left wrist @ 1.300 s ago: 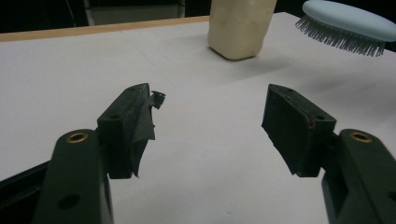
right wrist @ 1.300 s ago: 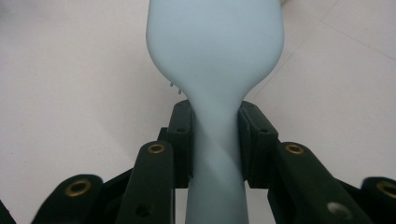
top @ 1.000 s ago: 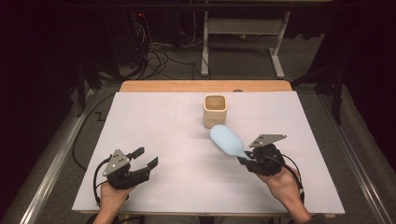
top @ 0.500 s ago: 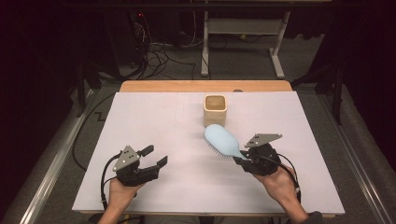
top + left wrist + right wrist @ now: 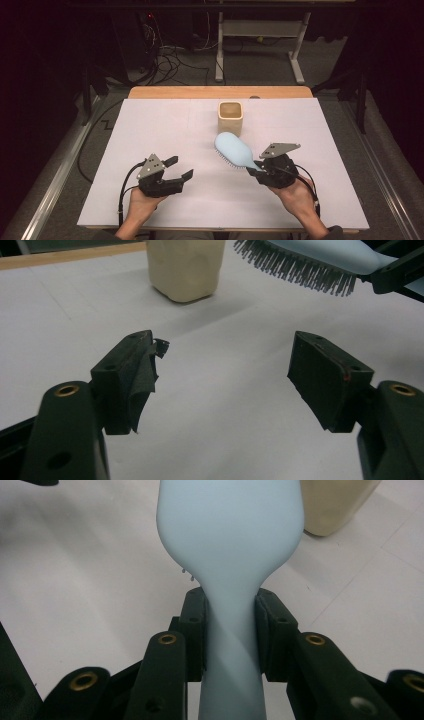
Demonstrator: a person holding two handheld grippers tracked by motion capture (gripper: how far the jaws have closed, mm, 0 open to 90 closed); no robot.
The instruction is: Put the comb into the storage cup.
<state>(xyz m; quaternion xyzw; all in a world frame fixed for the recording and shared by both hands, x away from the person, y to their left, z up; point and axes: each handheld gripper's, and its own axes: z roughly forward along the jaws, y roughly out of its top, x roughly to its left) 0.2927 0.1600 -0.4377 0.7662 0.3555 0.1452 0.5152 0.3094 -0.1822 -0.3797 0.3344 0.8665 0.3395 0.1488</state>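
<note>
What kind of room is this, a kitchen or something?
Probably a lab or workshop, not a kitchen. A table covered in plain white paper, tangled cables on the floor behind it, and a person holding black grippers, one gripping a blue hairbrush, all suggest a test setup.

Two black tools (image 5: 175,169) (image 5: 256,169), grey three-cornered top plates, brass-ringed screw holes, trailing black cables.

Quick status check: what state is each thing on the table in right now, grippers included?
hairbrush: held by its handle, lifted, bristles down.
right gripper: shut on the hairbrush handle.
left gripper: open, jaws have just been opening, nothing between them.
beige cup: upright on the table, untouched.
</note>
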